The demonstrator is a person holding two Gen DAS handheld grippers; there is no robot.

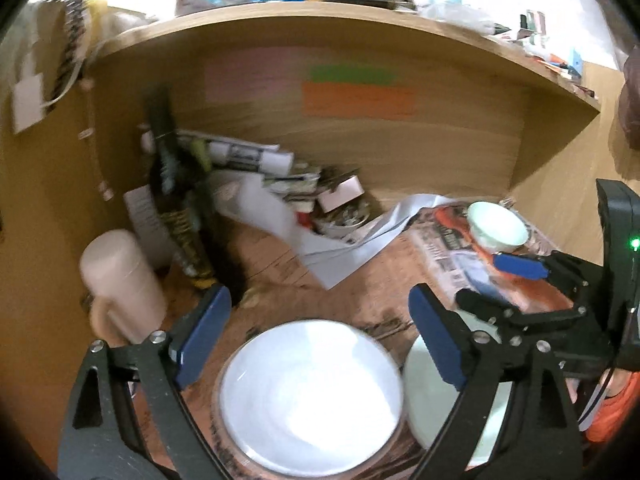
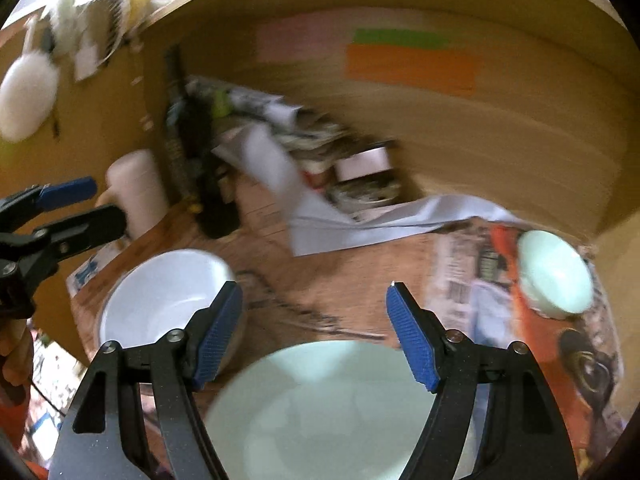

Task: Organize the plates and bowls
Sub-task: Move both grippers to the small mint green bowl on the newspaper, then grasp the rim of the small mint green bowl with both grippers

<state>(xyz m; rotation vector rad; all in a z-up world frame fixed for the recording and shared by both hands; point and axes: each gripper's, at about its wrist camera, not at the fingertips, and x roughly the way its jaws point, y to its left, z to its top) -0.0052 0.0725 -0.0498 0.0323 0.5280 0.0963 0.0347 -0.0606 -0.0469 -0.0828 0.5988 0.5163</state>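
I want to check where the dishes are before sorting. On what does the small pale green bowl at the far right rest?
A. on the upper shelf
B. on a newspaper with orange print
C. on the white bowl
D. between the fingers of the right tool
B: the small pale green bowl sits upright on the newspaper spread on the wooden surface, apart from the white bowl and beyond the open right tool.

Both wrist cams sit low and close over the wooden desk [image 1: 280,264], facing its back panel. They share the orange note [image 1: 358,100] there, so they're basically side by side.
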